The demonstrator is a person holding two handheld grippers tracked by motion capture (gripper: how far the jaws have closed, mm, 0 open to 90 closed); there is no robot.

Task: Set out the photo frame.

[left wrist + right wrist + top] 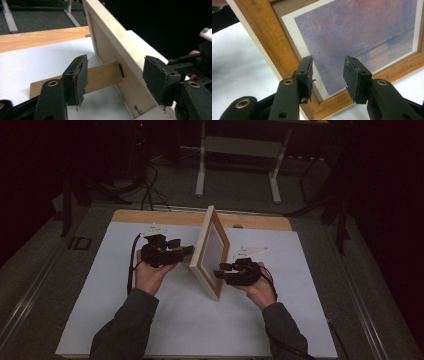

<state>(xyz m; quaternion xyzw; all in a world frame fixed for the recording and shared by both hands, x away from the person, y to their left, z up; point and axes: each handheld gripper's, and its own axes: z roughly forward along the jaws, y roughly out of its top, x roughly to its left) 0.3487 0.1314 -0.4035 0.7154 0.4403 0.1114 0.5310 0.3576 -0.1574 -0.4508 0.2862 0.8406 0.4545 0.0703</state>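
Observation:
A light wooden picture frame [210, 251] stands upright on the white board [165, 320], edge-on to the high view. Its brown back stand [102, 76] sticks out on the left side and rests on the board. My left gripper [186, 251] is behind the frame, open; in the left gripper view [117, 67] the stand and the frame's back edge [117, 32] lie between the jaws, and the pads touch neither. My right gripper [219, 270] is in front, open [328, 67], pointing at the lower corner of the purple-pink print [362, 27] with nothing gripped.
The white board lies on a wooden tabletop [150, 216]. Beyond the table, on the grey floor, stand the white legs of a desk [201, 175] and black cables [150, 185]. My right gripper [197, 62] shows past the frame in the left gripper view.

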